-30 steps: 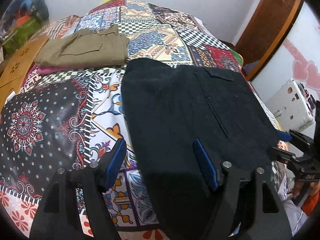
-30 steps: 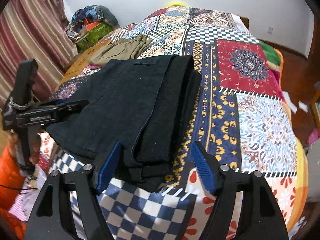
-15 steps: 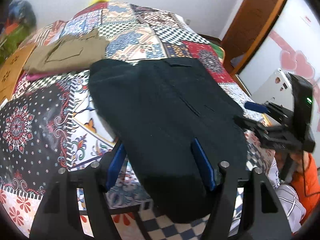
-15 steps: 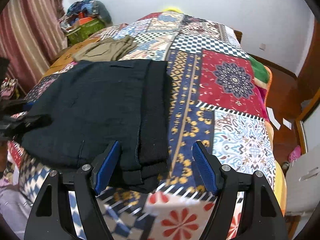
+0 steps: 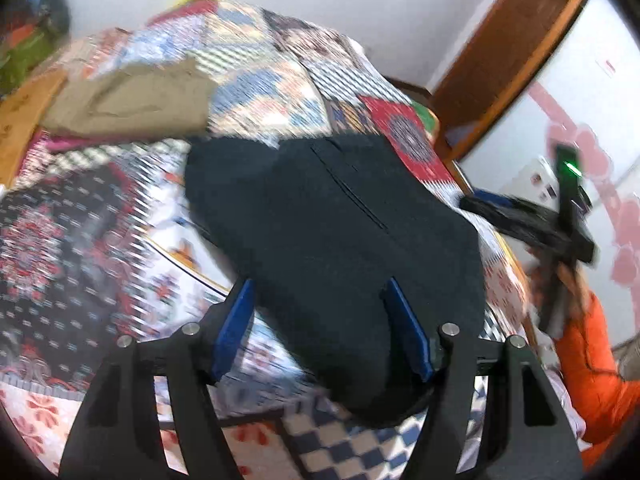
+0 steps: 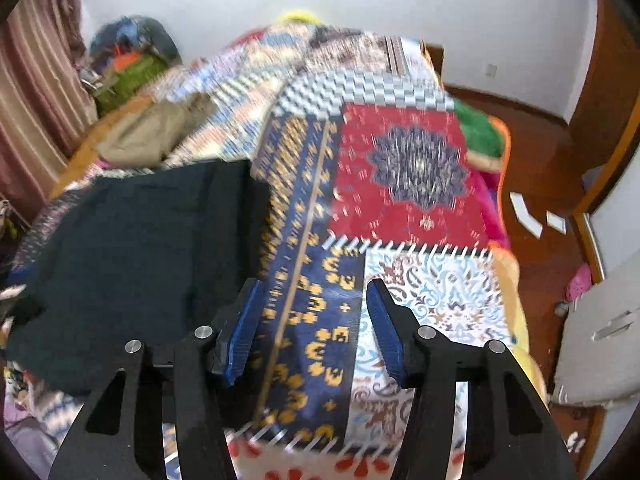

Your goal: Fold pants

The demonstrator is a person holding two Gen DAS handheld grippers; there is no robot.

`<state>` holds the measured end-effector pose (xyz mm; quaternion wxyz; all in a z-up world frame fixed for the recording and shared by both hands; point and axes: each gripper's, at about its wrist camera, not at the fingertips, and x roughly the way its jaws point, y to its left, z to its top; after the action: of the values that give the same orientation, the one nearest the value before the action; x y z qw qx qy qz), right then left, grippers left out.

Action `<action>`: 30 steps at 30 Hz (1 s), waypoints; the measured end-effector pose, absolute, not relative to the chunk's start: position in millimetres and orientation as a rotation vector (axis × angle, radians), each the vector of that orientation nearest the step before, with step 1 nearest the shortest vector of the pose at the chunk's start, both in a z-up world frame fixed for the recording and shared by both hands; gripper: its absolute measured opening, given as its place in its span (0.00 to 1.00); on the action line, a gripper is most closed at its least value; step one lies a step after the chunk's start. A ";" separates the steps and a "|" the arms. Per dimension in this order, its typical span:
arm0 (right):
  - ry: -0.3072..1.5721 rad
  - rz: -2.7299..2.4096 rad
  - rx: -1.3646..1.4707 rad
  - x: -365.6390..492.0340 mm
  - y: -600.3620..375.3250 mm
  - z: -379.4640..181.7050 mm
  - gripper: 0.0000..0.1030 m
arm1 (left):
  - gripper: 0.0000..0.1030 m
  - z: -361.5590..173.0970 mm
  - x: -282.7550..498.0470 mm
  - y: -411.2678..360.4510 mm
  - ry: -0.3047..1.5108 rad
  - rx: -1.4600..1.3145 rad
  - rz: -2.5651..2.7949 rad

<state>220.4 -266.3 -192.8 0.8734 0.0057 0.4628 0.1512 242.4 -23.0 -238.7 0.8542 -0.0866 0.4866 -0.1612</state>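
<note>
The black pants [image 5: 332, 240] lie folded flat on the patchwork bedspread [image 6: 404, 184], close to its near edge, with their nearest end draped slightly over that edge. The left gripper [image 5: 320, 332] hangs just above that near end, jaws spread and holding nothing. The right gripper [image 6: 312, 320] sits off the pants' right side over bare bedspread, jaws spread and empty too. Both views are blurred. A folded tan garment [image 5: 132, 100] rests toward the far left corner. The risk, as I judge it: a jaw catching only the top layer would drag the fold open, or tug the stack off the near edge
</note>
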 end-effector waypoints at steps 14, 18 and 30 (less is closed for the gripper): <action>1.039 0.431 0.039 160.5 -247.6 -188.0 0.55 | 0.66 -245.7 367.2 15.0 1.005 0.022 -0.185; 1.100 0.471 0.042 165.0 -236.8 -209.1 0.55 | 0.66 -278.2 401.6 4.3 1.088 0.113 -0.154; 1.131 0.473 0.022 232.3 -242.5 -240.3 0.60 | 0.65 -303.6 394.7 28.2 1.139 0.090 -0.197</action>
<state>232.3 -242.5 -240.3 0.8179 0.0103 0.5308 0.2218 394.7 28.2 -303.6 0.8366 0.0424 0.5382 -0.0932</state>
